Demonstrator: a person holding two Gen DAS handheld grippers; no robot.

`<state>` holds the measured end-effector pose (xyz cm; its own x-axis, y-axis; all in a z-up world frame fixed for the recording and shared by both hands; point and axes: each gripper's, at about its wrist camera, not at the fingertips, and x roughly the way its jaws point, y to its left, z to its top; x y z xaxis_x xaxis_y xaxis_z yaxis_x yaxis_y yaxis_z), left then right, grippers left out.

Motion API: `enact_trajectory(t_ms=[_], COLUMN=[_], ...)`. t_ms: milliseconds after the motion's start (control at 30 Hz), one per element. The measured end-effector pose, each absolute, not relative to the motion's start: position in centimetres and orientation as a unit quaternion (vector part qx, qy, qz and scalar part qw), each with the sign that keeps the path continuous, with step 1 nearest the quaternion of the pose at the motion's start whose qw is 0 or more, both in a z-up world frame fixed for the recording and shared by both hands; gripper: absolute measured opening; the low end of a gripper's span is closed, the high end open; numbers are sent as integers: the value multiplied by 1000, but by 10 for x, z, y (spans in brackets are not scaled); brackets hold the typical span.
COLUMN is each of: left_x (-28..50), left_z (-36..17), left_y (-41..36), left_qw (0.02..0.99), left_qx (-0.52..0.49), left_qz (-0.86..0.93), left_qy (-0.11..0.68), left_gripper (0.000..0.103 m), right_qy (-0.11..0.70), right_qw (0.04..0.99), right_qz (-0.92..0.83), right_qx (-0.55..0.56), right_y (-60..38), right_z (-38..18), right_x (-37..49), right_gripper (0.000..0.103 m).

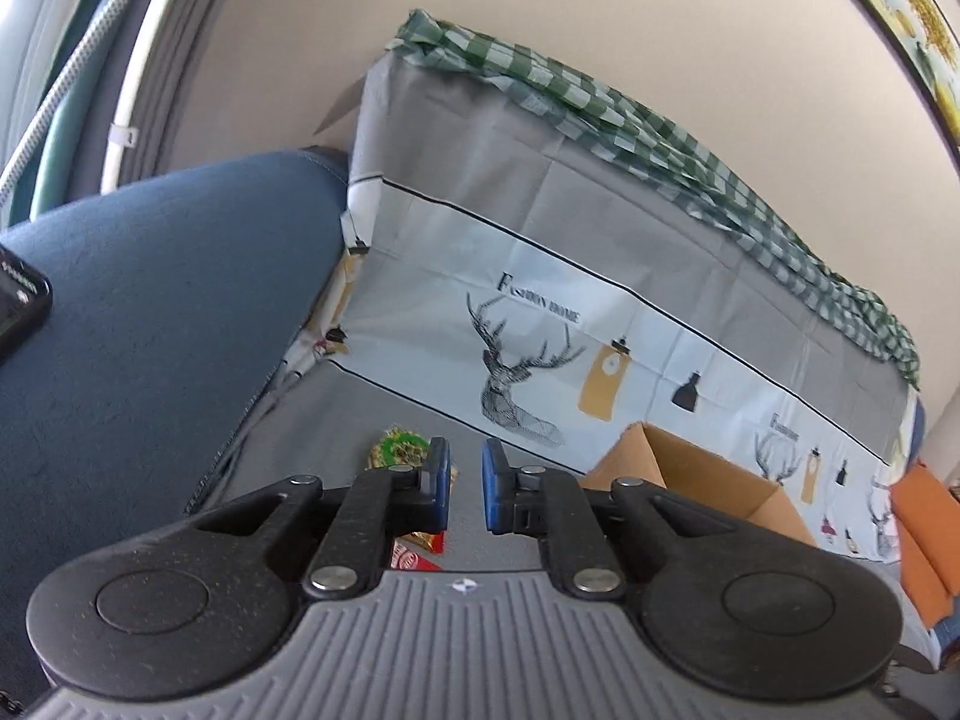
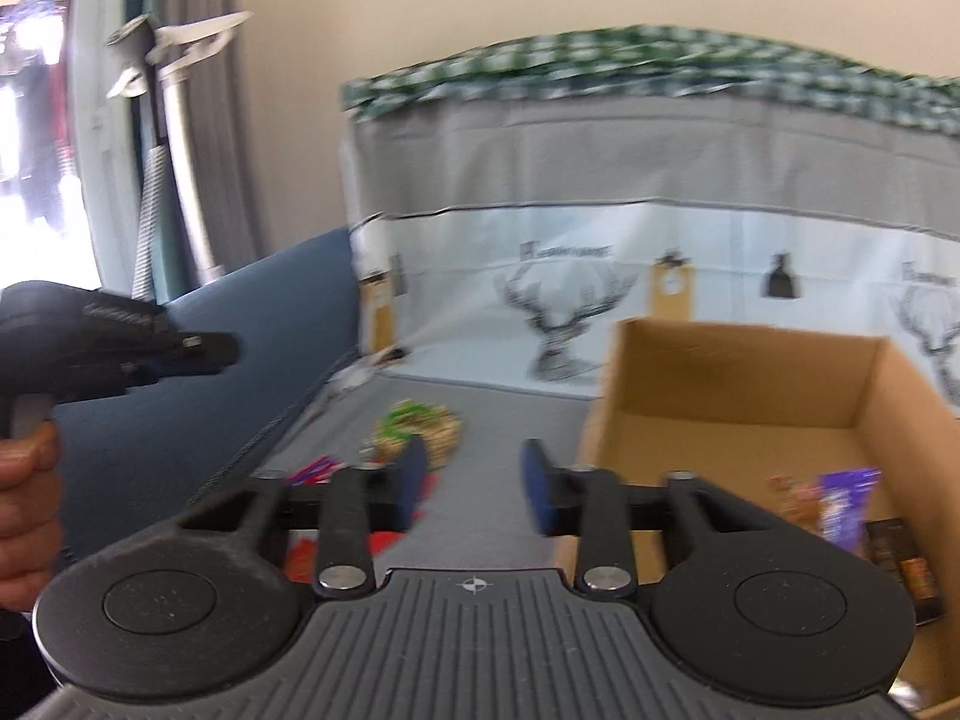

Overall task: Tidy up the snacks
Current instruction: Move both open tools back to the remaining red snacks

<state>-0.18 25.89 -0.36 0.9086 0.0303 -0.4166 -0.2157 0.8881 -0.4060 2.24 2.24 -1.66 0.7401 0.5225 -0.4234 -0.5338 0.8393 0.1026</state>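
While the round green-and-gold snack packet (image 2: 417,433) lies on the grey counter (image 2: 480,420) left of the brown cardboard box (image 2: 744,378), lower your spread, empty right gripper (image 2: 474,489) squarely over it; left gripper (image 1: 465,483) narrowly parted, empty.

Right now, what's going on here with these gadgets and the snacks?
A person is tidying snacks on a grey cloth-covered surface, holding a two-finger tool in each hand. The right hand-held gripper is open and empty, hovering between loose snacks and a cardboard box. The box already holds a purple packet and a dark one. A green-and-gold snack bag and red packets wait outside. The left hand-held gripper holds nothing, fingers slightly apart.
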Motion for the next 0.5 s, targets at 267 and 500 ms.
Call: enact_trajectory(t_ms=[267,500], left_x=[8,14], left_z=[-47,-54], left_y=[270,292], left_qw=[947,941], left_qx=[-219,-240], left_qz=[68,82], left_qy=[227,224], left_gripper=[11,11], right_qy=[245,281], right_qw=[905,883], right_qz=[347,371], right_qx=[-22,-52], right_y=[69,104], right_z=[-38,-72], right_x=[15,23], right_gripper=[23,23])
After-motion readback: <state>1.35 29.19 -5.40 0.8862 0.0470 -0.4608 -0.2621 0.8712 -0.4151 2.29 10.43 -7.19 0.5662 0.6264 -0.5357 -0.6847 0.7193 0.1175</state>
